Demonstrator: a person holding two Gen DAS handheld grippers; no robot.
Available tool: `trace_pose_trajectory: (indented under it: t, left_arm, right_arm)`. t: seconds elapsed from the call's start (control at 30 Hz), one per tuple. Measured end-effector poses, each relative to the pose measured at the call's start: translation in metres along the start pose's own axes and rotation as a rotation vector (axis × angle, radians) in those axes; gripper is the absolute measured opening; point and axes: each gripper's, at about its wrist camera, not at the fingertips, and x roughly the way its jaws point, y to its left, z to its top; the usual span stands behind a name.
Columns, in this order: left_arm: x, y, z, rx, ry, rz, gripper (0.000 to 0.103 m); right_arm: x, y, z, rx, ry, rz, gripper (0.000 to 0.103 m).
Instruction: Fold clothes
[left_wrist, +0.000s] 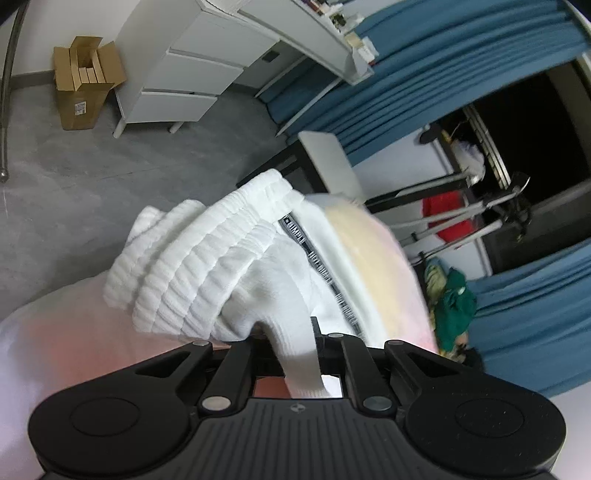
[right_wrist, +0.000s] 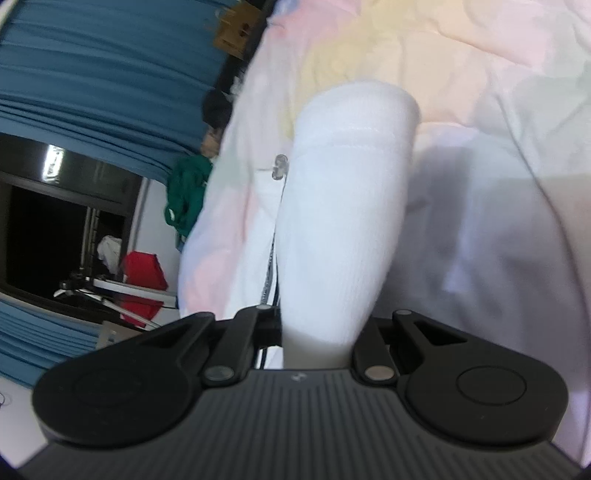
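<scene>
A white garment (left_wrist: 221, 258) with a ribbed, gathered elastic waistband and a black lettered band (left_wrist: 317, 258) is lifted over a pastel pink and yellow sheet (left_wrist: 376, 251). My left gripper (left_wrist: 293, 341) is shut on a fold of its white cloth, which hides the fingertips. In the right wrist view the same white garment (right_wrist: 343, 206) runs as a thick rolled fold into my right gripper (right_wrist: 317, 325), shut on it. A drawstring with a clear tip (right_wrist: 279, 166) hangs beside the fold. The pastel sheet (right_wrist: 480, 74) fills the background there.
A white drawer unit (left_wrist: 184, 74) and an open cardboard box (left_wrist: 85, 81) stand on the grey floor (left_wrist: 110, 166). Blue curtains (left_wrist: 443, 55) hang at the right. A green cloth (left_wrist: 454, 306), a red item (left_wrist: 447, 214) and tripod legs (left_wrist: 461, 221) lie beyond the sheet's edge.
</scene>
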Motion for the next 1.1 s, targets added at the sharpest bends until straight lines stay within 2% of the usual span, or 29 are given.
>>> trace_pose_trajectory:
  t: [0.17,0.4,0.5,0.6,0.67,0.77,0.97,1.1]
  left_arm:
    - [0.01,0.012,-0.009,0.023,0.01,0.036,0.01]
    - [0.013,-0.005,-0.018,0.073,0.019,0.084,0.014]
    - [0.01,-0.011,-0.022,0.102,0.024,0.114,0.02]
    - [0.002,-0.012,-0.028,0.123,0.027,0.127,0.031]
    - [-0.006,-0.016,-0.034,0.174,0.026,0.154,0.042]
    - [-0.019,-0.025,-0.044,0.252,0.018,0.183,0.05]
    - [-0.04,-0.058,-0.063,0.43,-0.015,0.197,0.061]
    - [-0.035,-0.093,-0.081,0.544,-0.033,0.18,0.061]
  right_arm:
    - [0.004,-0.01,-0.002,0.006,0.011,-0.015,0.014]
    - [0.011,-0.012,0.001,0.007,0.024,-0.003,0.014]
    - [0.013,-0.011,0.001,-0.005,0.025,-0.002,0.014]
    - [0.011,-0.011,0.001,-0.012,0.023,-0.003,0.014]
    - [0.01,-0.01,0.0,-0.024,0.018,-0.008,0.014]
    - [0.009,-0.01,-0.001,-0.022,0.012,-0.011,0.014]
    - [0.009,-0.01,-0.001,-0.026,0.013,-0.009,0.014]
    - [0.007,-0.011,-0.001,-0.026,0.01,-0.003,0.014]
